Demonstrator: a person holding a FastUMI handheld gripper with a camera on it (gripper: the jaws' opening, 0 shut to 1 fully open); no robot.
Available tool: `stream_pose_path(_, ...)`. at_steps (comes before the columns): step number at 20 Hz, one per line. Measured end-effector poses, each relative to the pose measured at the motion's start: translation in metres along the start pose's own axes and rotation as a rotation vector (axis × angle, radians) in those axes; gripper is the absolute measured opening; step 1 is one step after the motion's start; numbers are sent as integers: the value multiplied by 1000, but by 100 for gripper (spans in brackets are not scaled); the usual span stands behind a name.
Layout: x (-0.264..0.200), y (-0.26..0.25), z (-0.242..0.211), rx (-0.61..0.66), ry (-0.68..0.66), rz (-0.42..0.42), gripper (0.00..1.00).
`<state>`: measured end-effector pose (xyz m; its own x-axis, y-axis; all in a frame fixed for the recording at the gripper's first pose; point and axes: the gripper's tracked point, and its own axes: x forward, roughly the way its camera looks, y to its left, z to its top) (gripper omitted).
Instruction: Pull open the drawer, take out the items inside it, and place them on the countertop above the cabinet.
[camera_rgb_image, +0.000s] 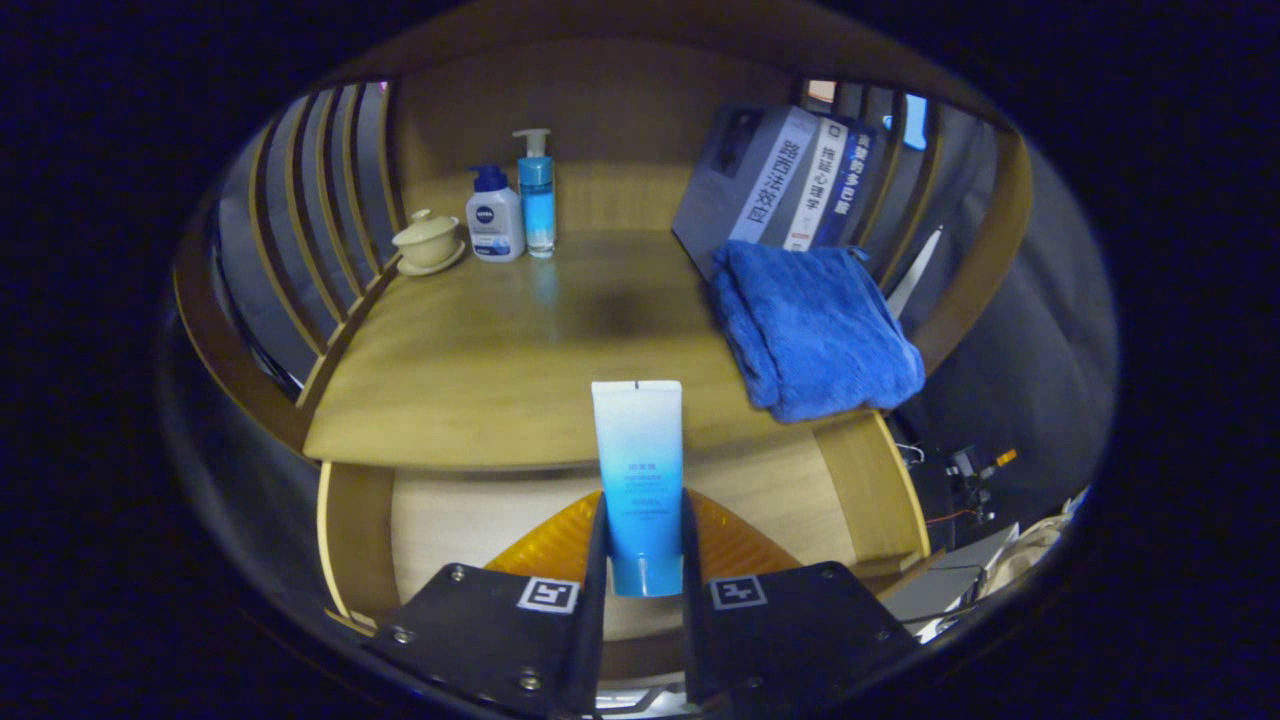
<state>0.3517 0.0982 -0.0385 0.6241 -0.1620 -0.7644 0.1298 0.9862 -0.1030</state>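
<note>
My gripper (645, 560) is clamped on a tube (638, 480), both fingers pressing its lower body, above the open drawer (450, 510) and just short of the countertop (520, 340). The tube is white fading to blue, flat-crimped at its far end. It looks light, soft and slick, so the firmer lower body is the best place to hold.

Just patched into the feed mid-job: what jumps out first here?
A blue-and-white tube stands upright between the gripper fingers, both pressing on it, above the open drawer where something orange lies. Beyond, on the countertop, a folded blue towel sits to the right, and two pump bottles stand at the back.
</note>
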Motion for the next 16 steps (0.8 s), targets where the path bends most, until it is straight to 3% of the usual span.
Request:
stream_pose_path(6,46,7,21,-12,-15,56,33)
stream_pose_path(16,91,30,71,22,-164,179,33)
